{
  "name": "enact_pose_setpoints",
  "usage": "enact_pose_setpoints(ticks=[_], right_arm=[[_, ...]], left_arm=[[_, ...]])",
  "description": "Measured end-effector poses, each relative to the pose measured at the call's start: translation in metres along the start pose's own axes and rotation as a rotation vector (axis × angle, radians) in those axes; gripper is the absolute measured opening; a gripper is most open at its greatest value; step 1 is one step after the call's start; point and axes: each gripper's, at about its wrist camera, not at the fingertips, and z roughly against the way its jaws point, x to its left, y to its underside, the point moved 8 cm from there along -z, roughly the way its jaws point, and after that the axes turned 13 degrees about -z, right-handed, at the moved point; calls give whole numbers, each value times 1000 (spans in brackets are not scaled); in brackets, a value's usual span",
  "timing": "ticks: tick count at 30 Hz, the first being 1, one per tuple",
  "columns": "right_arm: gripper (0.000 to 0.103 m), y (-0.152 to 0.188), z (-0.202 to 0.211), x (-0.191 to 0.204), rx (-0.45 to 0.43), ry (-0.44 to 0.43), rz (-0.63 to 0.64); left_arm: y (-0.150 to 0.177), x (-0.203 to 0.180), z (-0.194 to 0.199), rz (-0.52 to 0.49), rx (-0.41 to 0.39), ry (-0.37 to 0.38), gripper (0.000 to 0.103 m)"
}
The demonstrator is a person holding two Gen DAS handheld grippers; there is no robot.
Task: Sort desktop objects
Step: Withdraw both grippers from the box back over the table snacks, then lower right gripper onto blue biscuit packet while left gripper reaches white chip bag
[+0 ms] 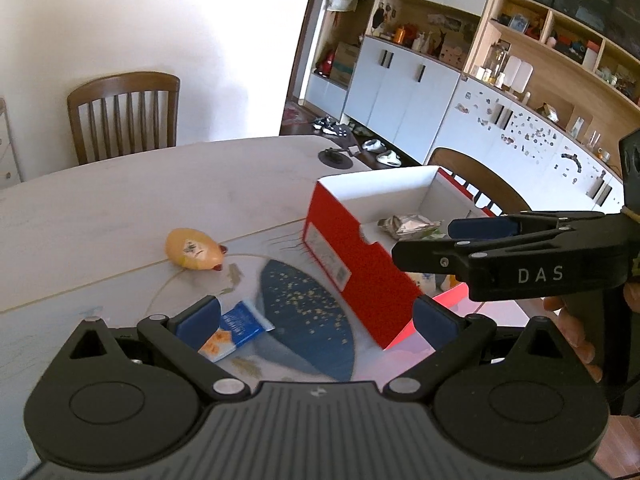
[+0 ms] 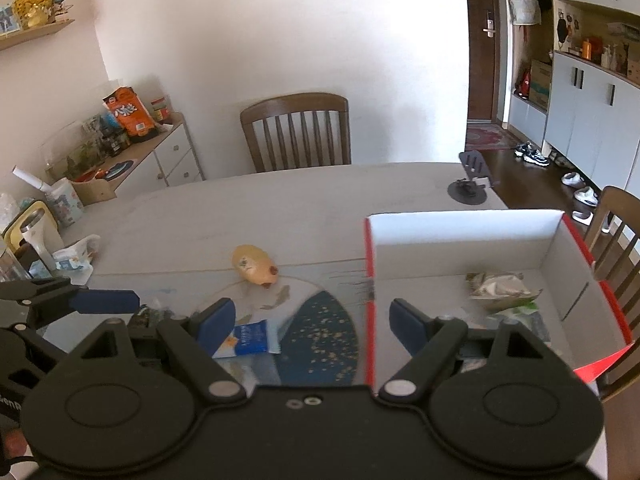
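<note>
Toy [image 2: 256,269] left of box [image 2: 460,236], on table [image 2: 280,200]

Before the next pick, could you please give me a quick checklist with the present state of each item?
1. Left gripper open and empty: ok.
2. Right gripper open and empty: ok.
3. Blue packet lies free on the mat, just ahead of the left gripper: ok.
4. Yellow toy sits apart from the packet, nothing on it: ok.
5. Red box open on top with bare floor left beside the crumpled wrappers: ok.
6. Whether the packet is full or empty: cannot tell.
</note>
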Motion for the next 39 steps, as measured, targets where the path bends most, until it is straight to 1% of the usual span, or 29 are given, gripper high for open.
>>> enact_pose_setpoints(ticks=[8,13,22,33,39], right_arm=[[84,11,-7,27,12,-13,5],[84,18,-12,43,17,-22,13],[84,30,-24,68,30,-36,24],[84,44,-37,84,54,-34,35],[84,49,-44,85,63,-23,40]], left_arm=[[16,27,21,23,-28,-38,103],[27,45,34,38,-47,-80,103],[50,76,49,76,-52,-125,103],[77,102,58,107,-51,-162,103],[94,112,55,115,-31,-176,103]])
